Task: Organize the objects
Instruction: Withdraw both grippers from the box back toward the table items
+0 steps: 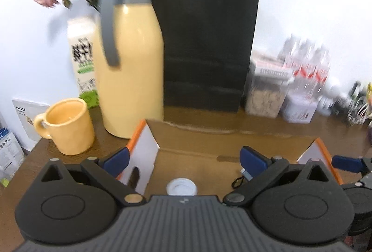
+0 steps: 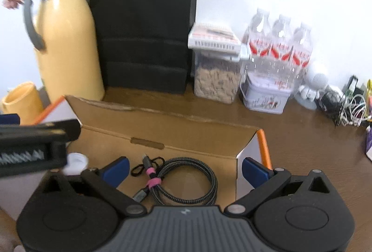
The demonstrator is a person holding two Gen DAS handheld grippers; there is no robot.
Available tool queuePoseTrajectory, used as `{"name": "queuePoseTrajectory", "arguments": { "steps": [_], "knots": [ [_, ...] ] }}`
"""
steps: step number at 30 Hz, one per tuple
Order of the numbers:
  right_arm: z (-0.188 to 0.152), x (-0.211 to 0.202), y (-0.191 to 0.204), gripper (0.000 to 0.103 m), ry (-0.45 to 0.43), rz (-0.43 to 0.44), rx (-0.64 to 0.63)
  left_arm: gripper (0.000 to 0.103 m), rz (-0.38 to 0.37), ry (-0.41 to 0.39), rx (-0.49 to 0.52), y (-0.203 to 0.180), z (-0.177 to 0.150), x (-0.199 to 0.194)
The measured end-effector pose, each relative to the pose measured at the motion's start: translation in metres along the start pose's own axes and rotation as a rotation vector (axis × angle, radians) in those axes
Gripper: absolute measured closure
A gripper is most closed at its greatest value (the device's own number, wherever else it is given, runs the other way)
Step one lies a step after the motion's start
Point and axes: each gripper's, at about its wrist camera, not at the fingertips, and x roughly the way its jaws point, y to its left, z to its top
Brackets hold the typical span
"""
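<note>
Two grippers are hovering over an open cardboard box [image 2: 162,135] at lower centre. The right gripper [image 2: 184,169] is spreading its blue fingers wide, empty, above a coiled braided cable [image 2: 186,182] lying inside. The left gripper [image 1: 183,160] is likewise gaping, empty, above a white cap [image 1: 181,186]. Lowering straight, straddling the coil, should be giving the surest grip.

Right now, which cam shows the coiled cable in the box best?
Right wrist: the whole coiled cable with its pink tie lies in the cardboard box. Left wrist shows only a connector end and loop beside the left hand-held gripper's finger.
</note>
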Motion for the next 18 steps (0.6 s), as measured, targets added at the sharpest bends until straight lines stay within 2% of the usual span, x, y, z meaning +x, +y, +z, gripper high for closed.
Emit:
{"name": "queuePoseTrajectory", "arguments": {
  "steps": [3,6,9,12,18],
  "knots": [
    [-0.007,-0.033,-0.003,0.0,-0.064,0.027,-0.011,0.0,-0.026,-0.063,-0.004,0.011,-0.003,-0.033],
    [-0.021,-0.07,-0.003,0.0,-0.13,0.048,-0.036,0.0,-0.042,-0.143,0.044,0.021,-0.015,-0.071],
    [-0.044,-0.107,-0.002,0.0,-0.189,0.064,-0.077,0.0,-0.057,-0.19,0.089,0.031,-0.035,-0.105],
    [-0.069,-0.138,-0.003,0.0,-0.226,0.082,-0.106,0.0,-0.065,-0.214,0.117,0.043,-0.057,-0.134],
    [-0.129,-0.182,-0.004,0.0,-0.254,0.097,-0.119,0.0,-0.089,-0.212,0.144,0.064,-0.108,-0.181]
  ]
}}
